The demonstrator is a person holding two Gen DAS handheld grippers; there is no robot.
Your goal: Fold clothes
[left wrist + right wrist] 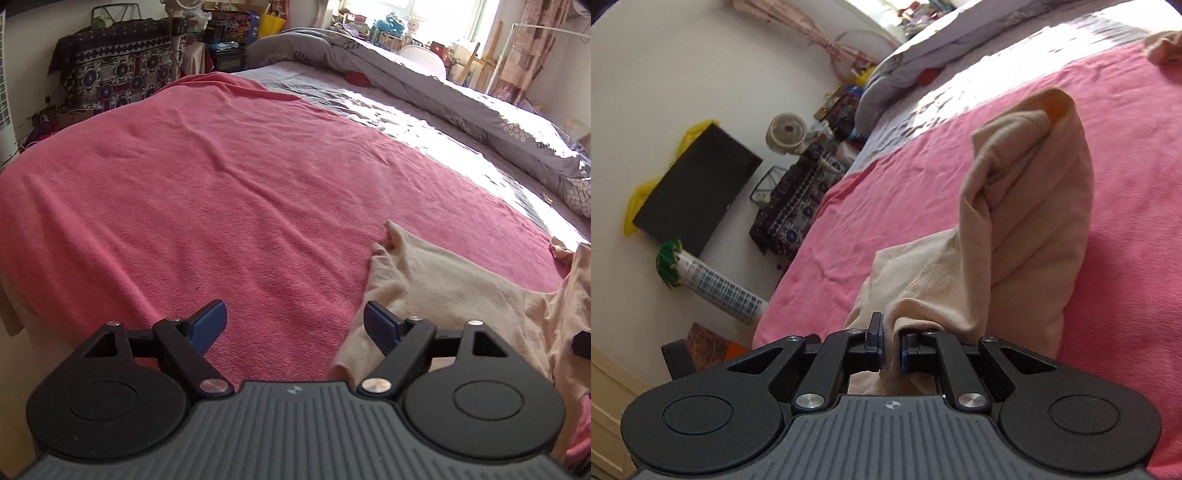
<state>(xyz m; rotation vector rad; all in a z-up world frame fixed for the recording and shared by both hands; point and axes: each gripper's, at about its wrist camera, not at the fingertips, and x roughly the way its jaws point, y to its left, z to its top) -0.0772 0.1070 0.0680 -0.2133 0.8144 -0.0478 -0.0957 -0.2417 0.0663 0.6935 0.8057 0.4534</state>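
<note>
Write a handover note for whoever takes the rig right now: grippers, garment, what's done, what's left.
Right gripper: shut on a bunched edge of the beige garment, lifting it so the cloth rises off the pink blanket.
Left gripper: open, empty, over the blanket just left of the garment; its right finger overlaps the cloth edge in view, contact unclear.
Garment: crumpled at the near side of the bed, part on the blanket, part raised.
Done: one edge picked up. No fold visible.
Left: probably grip a second edge with the left, spread flat, fold.
</note>
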